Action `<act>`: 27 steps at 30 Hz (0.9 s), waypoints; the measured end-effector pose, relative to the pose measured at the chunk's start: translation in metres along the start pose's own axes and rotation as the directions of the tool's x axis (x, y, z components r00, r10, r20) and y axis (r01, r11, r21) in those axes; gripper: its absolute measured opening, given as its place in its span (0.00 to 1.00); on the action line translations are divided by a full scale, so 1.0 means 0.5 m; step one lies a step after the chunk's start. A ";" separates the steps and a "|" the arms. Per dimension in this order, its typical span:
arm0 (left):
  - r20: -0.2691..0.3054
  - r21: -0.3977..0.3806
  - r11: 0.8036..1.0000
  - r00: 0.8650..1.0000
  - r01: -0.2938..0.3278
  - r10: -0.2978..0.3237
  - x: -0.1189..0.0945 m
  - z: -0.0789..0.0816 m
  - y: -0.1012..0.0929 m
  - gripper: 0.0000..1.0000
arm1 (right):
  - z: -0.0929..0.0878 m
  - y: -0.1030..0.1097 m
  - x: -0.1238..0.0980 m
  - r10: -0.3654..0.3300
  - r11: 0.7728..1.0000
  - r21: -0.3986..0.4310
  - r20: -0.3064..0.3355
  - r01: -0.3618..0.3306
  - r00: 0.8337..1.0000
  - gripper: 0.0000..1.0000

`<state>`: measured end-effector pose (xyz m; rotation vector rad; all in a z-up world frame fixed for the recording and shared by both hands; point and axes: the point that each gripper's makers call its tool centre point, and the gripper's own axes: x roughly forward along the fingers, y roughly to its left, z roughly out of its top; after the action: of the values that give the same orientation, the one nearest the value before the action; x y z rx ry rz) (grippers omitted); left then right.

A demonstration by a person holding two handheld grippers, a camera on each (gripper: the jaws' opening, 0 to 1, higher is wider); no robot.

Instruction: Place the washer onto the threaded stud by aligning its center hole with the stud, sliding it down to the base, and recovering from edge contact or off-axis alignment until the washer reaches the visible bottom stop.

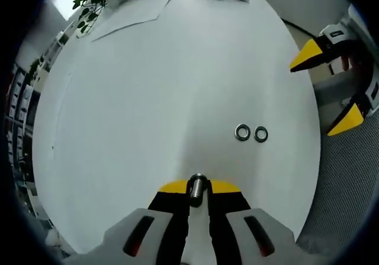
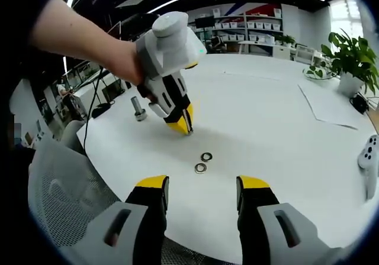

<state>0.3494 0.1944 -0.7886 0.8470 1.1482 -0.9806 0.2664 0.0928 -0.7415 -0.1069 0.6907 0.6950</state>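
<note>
My left gripper [image 1: 198, 191] is shut on a short threaded metal stud [image 1: 197, 183], held upright between its yellow tips just above the white table [image 1: 148, 99]. Two steel washers [image 1: 242, 132] [image 1: 260, 134] lie flat side by side to the front right of it. In the right gripper view a hand holds the left gripper [image 2: 185, 125] tip-down on the table, with the washers [image 2: 206, 157] [image 2: 201, 168] between it and my right gripper [image 2: 202, 187]. The right gripper is open and holds nothing. It hangs off the table's edge [image 1: 323, 93].
A second bolt [image 2: 138, 108] stands upright on the table behind the left gripper. Paper sheets [image 2: 334, 105], a potted plant [image 2: 349, 55] and a white controller [image 2: 370, 155] sit at the far side. A mesh chair [image 2: 59, 176] is at the near edge.
</note>
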 end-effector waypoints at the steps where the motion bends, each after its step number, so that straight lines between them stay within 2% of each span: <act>1: 0.002 -0.003 1.000 1.000 0.002 -0.002 0.000 0.000 0.000 0.09 | 0.000 0.000 0.000 0.000 1.000 0.000 0.000 0.000 1.000 0.48; 12: 0.012 -0.027 1.000 1.000 0.011 -0.010 0.001 0.000 0.000 0.10 | 0.000 -0.001 -0.001 -0.004 1.000 -0.001 0.001 0.004 1.000 0.48; 15: 0.027 -0.033 0.999 1.000 0.000 0.001 -0.002 0.005 0.003 0.18 | 0.000 -0.001 0.000 -0.004 1.000 -0.001 0.001 0.004 1.000 0.48; 17: 0.032 -0.038 0.999 0.999 0.011 -0.010 -0.005 0.006 0.002 0.17 | 0.000 -0.001 0.000 -0.004 1.000 -0.001 0.002 0.004 1.000 0.48; 25: 0.081 -0.052 0.999 0.997 -0.011 0.015 -0.029 0.026 0.007 0.23 | 0.000 -0.001 -0.001 -0.003 1.000 -0.003 0.000 0.003 1.000 0.48; 27: 0.090 -0.075 0.997 0.996 -0.001 0.007 -0.035 0.032 0.003 0.26 | 0.001 -0.001 -0.001 -0.004 1.000 -0.002 0.000 0.004 1.000 0.48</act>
<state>0.3539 0.1832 -0.7682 0.7376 1.0986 -0.9574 0.2666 0.0923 -0.7410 -0.1101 0.6896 0.6921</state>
